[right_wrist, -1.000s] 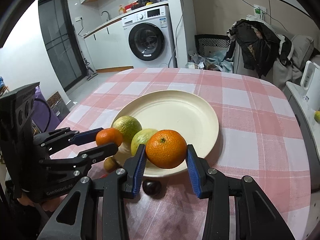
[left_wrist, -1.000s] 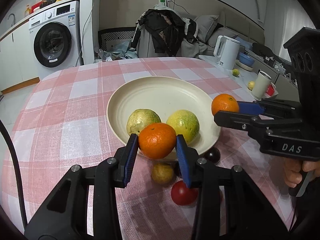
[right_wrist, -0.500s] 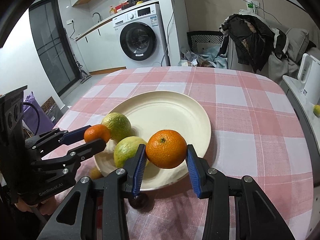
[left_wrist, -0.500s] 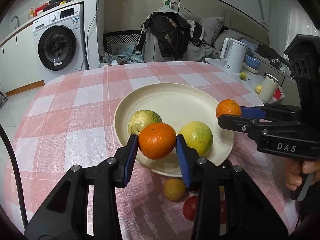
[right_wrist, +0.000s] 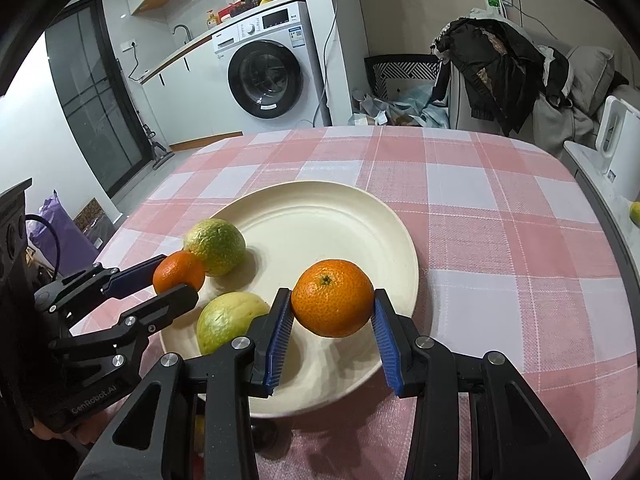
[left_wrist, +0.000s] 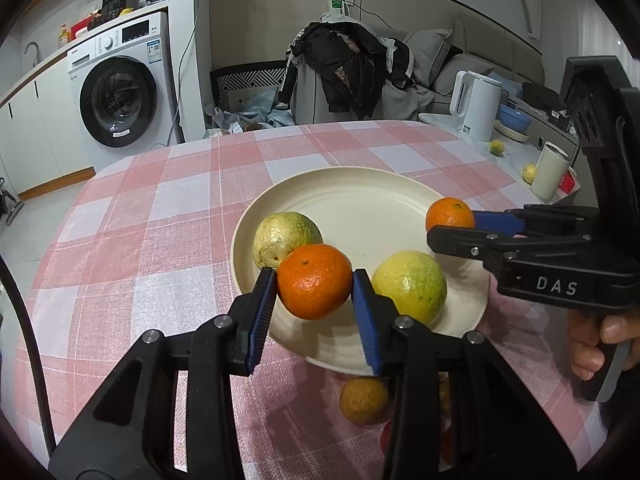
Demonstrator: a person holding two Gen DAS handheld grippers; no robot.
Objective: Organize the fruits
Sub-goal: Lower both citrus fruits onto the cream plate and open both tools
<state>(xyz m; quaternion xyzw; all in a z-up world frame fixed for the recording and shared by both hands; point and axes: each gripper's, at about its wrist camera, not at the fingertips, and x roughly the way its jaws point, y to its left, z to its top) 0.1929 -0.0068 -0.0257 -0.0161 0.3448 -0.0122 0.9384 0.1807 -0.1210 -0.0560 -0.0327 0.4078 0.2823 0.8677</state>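
Observation:
A cream plate (left_wrist: 360,196) (right_wrist: 312,216) rests on the pink checked tablecloth. Two green-yellow guavas lie in it, one (left_wrist: 286,236) (right_wrist: 214,246) at its left and one (left_wrist: 410,284) (right_wrist: 228,320) at its near edge. My left gripper (left_wrist: 314,282) (right_wrist: 178,274) is shut on an orange (left_wrist: 314,280) (right_wrist: 176,270) over the plate's near left rim. My right gripper (right_wrist: 332,300) (left_wrist: 452,224) is shut on a second orange (right_wrist: 332,298) (left_wrist: 448,214) above the plate's right side.
On the cloth in front of the plate lie a small yellow-brown fruit (left_wrist: 362,400) and a red one, mostly hidden by my fingers. A white kettle (left_wrist: 476,106), a cup (left_wrist: 550,174) and small fruits stand on the side counter at right. A washing machine (right_wrist: 266,76) is behind.
Both grippers have carried their oranges forward from before the near rim to over the plate. The loose fruits on the cloth have dropped lower in view.

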